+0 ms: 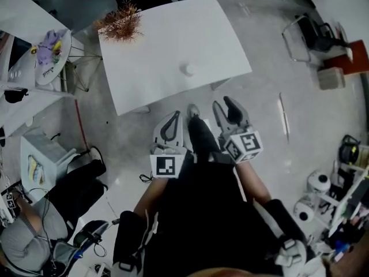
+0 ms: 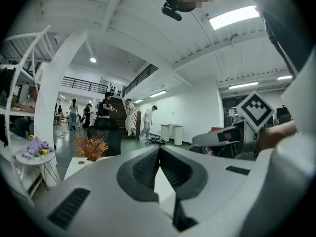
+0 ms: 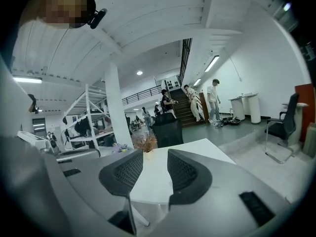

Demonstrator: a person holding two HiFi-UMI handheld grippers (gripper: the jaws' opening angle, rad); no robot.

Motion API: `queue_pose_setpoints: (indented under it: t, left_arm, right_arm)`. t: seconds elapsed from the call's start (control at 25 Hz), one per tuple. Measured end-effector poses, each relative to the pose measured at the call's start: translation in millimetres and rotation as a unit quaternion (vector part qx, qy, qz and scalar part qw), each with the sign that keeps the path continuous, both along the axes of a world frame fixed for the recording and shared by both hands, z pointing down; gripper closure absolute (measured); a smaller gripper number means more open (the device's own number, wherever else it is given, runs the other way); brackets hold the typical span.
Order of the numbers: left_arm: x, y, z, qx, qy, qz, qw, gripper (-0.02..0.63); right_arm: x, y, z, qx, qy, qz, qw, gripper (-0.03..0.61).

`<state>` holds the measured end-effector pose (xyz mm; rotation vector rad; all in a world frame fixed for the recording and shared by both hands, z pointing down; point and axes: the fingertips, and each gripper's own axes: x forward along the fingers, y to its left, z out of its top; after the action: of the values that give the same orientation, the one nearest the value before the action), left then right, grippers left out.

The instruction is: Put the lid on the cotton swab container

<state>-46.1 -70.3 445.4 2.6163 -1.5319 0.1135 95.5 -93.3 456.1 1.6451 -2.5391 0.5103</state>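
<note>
A small white round container point(image 1: 188, 69) stands near the front edge of the white table point(image 1: 173, 33); whether it has a lid on I cannot tell. Both grippers are held in the air short of the table, above the floor. My left gripper point(image 1: 172, 116) is shut with nothing in it; in the left gripper view its jaws point(image 2: 159, 150) meet at the tips. My right gripper point(image 1: 224, 104) is open and empty, and the right gripper view shows a gap between its pads point(image 3: 154, 156) with the table point(image 3: 170, 174) beyond.
A dried plant point(image 1: 120, 23) sits at the table's far left corner. A round side table point(image 1: 53, 55) with small items stands to the left, and a chair point(image 1: 305, 36) to the right. A seated person point(image 1: 26, 235) is at lower left, with shelves point(image 1: 346, 195) at lower right.
</note>
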Motion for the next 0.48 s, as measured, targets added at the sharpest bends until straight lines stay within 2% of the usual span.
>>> queue_pose_setpoints:
  t: [0.12, 0.32, 0.48]
  left_arm:
    - [8, -33, 27, -0.013, -0.009, -0.007, 0.9999, 0.607]
    - [21, -80, 91, -0.089, -0.033, 0.004, 0.9955, 0.607]
    - [30, -118, 134, -0.127, -0.040, 0.006, 0.9911, 0.604]
  right_arm:
    - [5, -35, 12, -0.008, 0.003, -0.009, 1.000, 0.433]
    - [7, -92, 35, -0.038, 0.008, -0.032, 0.999, 0.433]
    - [5, -133, 61, -0.067, 0.017, -0.052, 0.996, 0.433]
